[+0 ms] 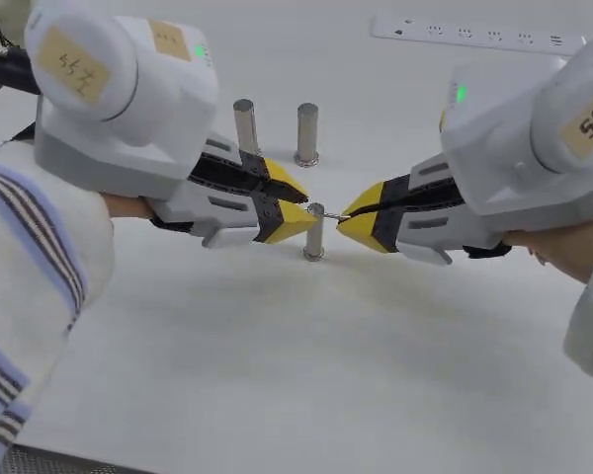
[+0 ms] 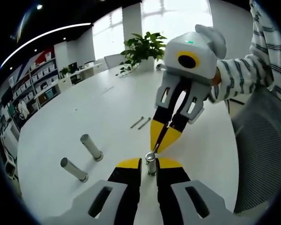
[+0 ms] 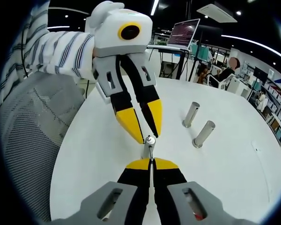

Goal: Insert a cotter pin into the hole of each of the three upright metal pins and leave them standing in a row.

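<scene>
Trouble: clamped metal pin [image 1: 314,237] in left claw [image 1: 306,209], pinched cotter pin [image 3: 151,153] in right claw [image 1: 344,215]; could have bent if pushed crooked.

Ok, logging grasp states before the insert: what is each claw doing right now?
Left claw: closed on the nearest upright metal pin.
Right claw: closed on a cotter pin, its tip at that metal pin's top.

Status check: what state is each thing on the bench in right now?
left gripper: shut on the near metal pin.
near metal pin: upright, held.
right gripper: shut on the cotter pin.
cotter pin: level, tip at the near metal pin's top.
far metal pins: both upright, bare.
spare cotter pins: lying flat on the table.
</scene>
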The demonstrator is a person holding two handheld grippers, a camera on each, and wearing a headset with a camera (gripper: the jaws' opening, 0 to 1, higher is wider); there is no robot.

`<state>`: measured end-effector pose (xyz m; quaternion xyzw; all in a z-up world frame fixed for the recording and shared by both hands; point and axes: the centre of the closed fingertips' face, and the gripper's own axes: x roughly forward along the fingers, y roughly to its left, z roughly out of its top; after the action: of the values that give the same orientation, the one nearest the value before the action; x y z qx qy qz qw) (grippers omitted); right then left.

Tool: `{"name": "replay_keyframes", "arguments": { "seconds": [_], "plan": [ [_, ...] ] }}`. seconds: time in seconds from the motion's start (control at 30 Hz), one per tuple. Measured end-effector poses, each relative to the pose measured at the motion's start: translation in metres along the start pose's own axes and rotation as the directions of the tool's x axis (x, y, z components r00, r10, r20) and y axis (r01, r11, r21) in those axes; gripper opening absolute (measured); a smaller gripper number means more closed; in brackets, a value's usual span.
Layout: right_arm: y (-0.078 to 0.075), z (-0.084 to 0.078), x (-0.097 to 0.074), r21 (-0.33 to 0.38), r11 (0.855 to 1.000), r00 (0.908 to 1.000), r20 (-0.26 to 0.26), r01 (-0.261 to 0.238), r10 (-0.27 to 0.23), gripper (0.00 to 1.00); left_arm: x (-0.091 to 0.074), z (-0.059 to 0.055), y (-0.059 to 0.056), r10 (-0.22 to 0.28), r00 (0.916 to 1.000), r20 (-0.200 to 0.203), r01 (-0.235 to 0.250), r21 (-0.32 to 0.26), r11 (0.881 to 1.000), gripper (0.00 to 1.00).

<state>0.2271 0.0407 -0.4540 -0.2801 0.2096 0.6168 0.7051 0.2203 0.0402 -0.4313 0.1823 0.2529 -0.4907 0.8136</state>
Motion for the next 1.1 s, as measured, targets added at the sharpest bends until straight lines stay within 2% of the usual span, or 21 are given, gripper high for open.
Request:
{"name": "replay_keyframes", "arguments": {
  "seconds": [0.07,0.4,0.53,0.63,0.8,0.97,1.1],
  "plan": [
    [0.0,0.001,0.001,-0.004,1.0,1.0,0.002,-0.004,0.004,0.0,0.0,0.0,-0.001,-0.009,1.0,0.001,0.009,0.007,1.0,0.05],
    [-0.001,0.006,0.006,-0.043,0.999,0.9997,0.02,-0.01,0.011,0.0,0.001,0.001,0.001,-0.015,0.9999,-0.004,0.015,0.014,1.0,0.06],
    [-0.002,0.007,0.006,-0.079,0.997,0.9997,0.022,-0.003,0.005,0.0,0.001,0.0,0.003,-0.012,0.9999,-0.009,0.012,0.015,1.0,0.06],
    [-0.001,0.004,0.003,-0.077,0.997,0.9998,0.019,-0.005,0.006,0.05,0.001,0.0,0.003,-0.011,0.9999,-0.01,0.011,0.019,1.0,0.06],
    [-0.002,0.002,-0.005,-0.07,0.998,0.9998,0.02,0.003,-0.002,0.02,0.001,0.001,0.001,-0.011,0.9998,-0.013,0.012,0.024,1.0,0.06],
    [-0.001,0.004,-0.005,-0.072,0.997,0.9997,0.025,-0.002,0.004,0.0,0.001,0.002,0.0,-0.01,0.9999,-0.011,0.01,0.026,1.0,0.06],
    [0.002,0.013,-0.003,-0.08,0.997,0.9984,0.054,-0.01,0.014,0.0,0.001,0.003,0.0,-0.004,1.0,-0.009,0.004,0.027,1.0,0.07]
  ]
}}
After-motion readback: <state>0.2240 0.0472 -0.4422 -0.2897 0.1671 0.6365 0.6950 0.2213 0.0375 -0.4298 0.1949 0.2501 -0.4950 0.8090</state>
